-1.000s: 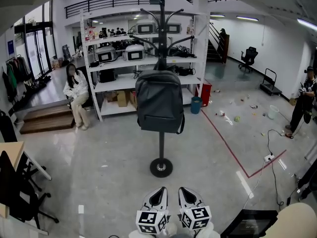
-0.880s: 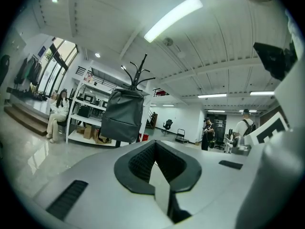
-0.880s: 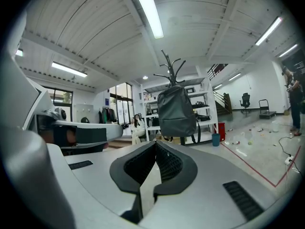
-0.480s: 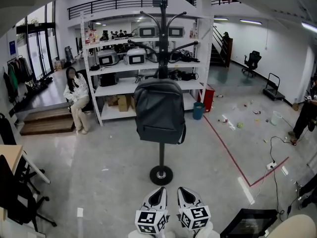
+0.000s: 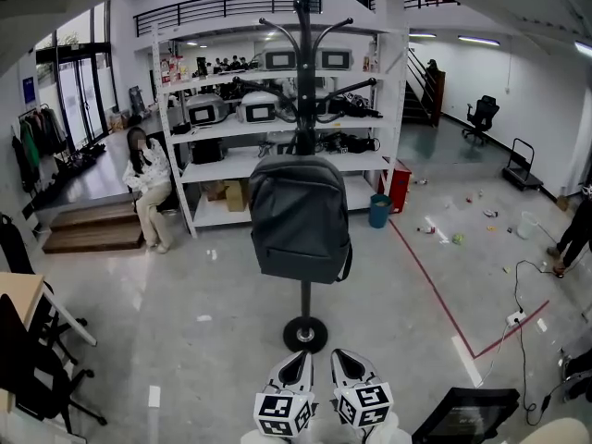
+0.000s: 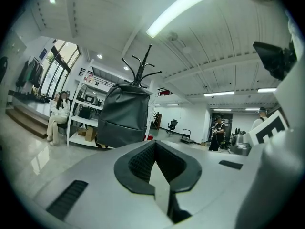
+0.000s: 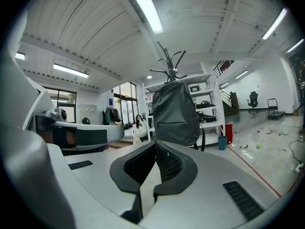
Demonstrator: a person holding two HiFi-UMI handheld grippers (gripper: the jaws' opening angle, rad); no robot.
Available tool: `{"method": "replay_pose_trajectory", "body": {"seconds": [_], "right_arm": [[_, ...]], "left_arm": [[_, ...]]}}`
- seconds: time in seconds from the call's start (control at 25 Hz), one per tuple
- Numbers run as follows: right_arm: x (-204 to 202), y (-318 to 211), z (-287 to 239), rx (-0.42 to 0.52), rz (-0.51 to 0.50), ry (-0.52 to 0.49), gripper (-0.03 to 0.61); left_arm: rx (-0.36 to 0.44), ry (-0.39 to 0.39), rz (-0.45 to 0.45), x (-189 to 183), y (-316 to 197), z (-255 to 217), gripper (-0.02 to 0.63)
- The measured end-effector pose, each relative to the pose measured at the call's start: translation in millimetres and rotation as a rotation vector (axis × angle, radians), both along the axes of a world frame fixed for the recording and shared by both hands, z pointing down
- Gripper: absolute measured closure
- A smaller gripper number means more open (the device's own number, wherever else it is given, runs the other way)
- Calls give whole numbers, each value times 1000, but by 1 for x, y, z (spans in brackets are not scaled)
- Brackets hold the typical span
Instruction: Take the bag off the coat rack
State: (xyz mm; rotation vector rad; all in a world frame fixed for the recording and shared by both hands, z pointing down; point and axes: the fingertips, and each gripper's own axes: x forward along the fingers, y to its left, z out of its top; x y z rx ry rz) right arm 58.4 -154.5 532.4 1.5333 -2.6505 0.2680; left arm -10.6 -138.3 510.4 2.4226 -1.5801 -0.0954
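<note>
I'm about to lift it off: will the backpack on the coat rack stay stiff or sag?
The backpack hangs smooth and rounded, so it probably keeps some shape yet may sag once unhooked. The coat rack has a thin pole and small round base, so a sideways pull could tip it.

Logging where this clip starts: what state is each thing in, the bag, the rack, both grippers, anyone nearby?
Backpack: hanging on the coat rack, untouched.
Coat rack: upright on its round base.
Left gripper: shut, empty, short of the backpack.
Right gripper: shut, empty, short of the backpack.
Person: seated in the background.
</note>
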Motion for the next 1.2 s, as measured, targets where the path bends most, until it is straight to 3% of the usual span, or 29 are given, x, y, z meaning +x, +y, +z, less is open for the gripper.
{"method": "replay_pose_trajectory", "body": {"seconds": [0.72, 1.2], "right_arm": [[3, -61, 11, -10, -41, -9, 568], [8, -93, 12, -12, 4, 7, 568]], "left_arm": [[-20, -13, -70, -3, -58, 10, 620], [-21, 0, -40, -4, -94, 13, 620]]}}
